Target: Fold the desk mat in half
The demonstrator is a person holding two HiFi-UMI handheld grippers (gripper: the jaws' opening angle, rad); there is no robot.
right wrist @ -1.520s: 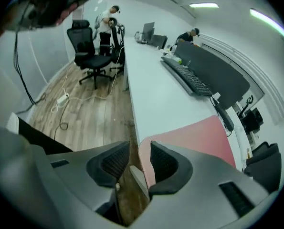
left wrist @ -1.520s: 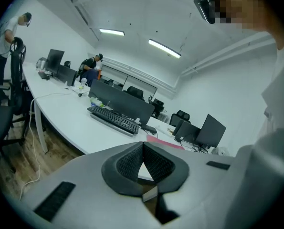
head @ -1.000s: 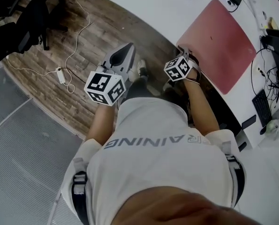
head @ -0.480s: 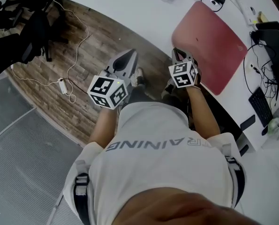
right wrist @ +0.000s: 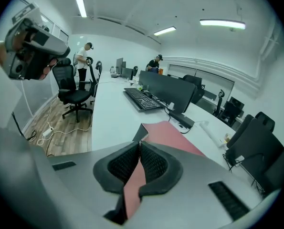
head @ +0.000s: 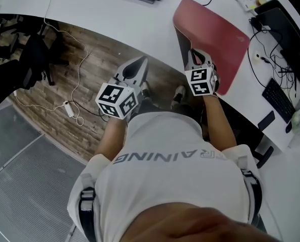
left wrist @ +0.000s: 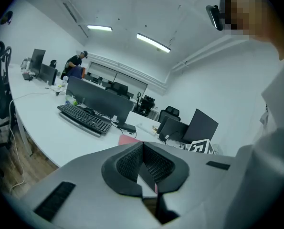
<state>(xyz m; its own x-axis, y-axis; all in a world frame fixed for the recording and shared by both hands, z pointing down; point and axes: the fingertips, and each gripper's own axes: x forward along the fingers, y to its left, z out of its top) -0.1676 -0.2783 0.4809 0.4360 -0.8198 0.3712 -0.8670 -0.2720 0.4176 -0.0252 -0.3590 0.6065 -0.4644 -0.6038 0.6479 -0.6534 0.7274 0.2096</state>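
Right gripper view: right gripper jaws just closed, pinching red desk mat edge btwn them; left gripper jaws together, empty. Keep pinch firm, carry edge across evenly.

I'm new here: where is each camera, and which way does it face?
Head view: on the head, steeply down onto shirt, forearms, left gripper, right gripper.
Left gripper view: along its shut jaws, toward the keyboard.
Right gripper view: along jaws just closed on the desk mat.
All share keyboard and desk mat.
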